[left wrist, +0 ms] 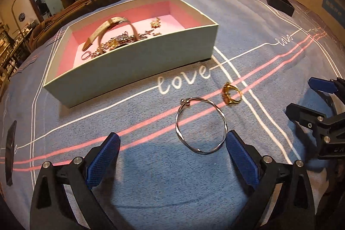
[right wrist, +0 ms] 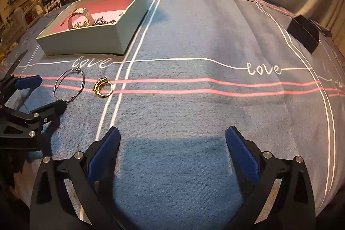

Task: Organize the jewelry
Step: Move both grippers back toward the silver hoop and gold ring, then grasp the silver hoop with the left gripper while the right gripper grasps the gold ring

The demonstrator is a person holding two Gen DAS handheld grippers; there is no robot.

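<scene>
A thin silver bangle (left wrist: pixel 201 125) lies flat on the blue cloth, just ahead of my open left gripper (left wrist: pixel 172 143) and near its right finger. A gold ring (left wrist: pixel 231 93) lies beyond it to the right. Both also show in the right wrist view, the bangle (right wrist: pixel 70 85) and the ring (right wrist: pixel 103 86). A pale box with a pink lining (left wrist: pixel 133 59) holds a watch (left wrist: pixel 112 30) and several small pieces of jewelry. My right gripper (right wrist: pixel 172 143) is open and empty over bare cloth. It shows at the right edge of the left wrist view (left wrist: pixel 310 100).
A small black box (left wrist: pixel 279 1) sits at the far right of the cloth, also in the right wrist view (right wrist: pixel 304 32). The blue cloth (right wrist: pixel 194 36) has white and pink lines and "love" lettering. A person in white stands behind the table.
</scene>
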